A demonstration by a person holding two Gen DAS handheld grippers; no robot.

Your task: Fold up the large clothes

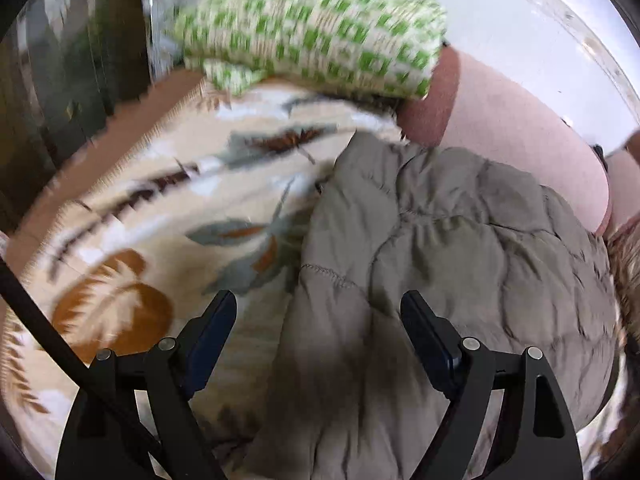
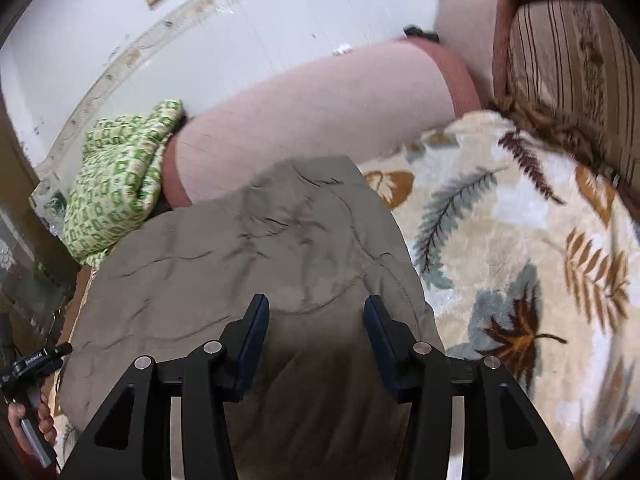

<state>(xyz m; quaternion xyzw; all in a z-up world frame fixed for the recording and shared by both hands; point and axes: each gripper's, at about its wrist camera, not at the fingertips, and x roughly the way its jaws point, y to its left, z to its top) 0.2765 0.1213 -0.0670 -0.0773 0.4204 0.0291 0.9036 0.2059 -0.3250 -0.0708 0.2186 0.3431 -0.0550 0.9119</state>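
Note:
A grey-olive quilted jacket (image 1: 440, 264) lies bunched on a cream blanket with a leaf pattern (image 1: 152, 216). My left gripper (image 1: 318, 308) is open and empty, hovering just above the jacket's near left edge. In the right wrist view the jacket (image 2: 248, 248) lies in a folded rectangle on the blanket (image 2: 520, 240). My right gripper (image 2: 316, 312) is open and empty, just above the jacket's near right part. The left hand and its gripper handle (image 2: 28, 400) show at the lower left edge.
A green-and-white checked cloth (image 1: 312, 28) lies bundled behind the jacket, also in the right wrist view (image 2: 116, 184). A pink bolster cushion (image 1: 512, 120) (image 2: 312, 120) runs along the white wall. A striped sofa back (image 2: 568, 72) is at the right. Dark furniture (image 1: 72, 64) stands at the left.

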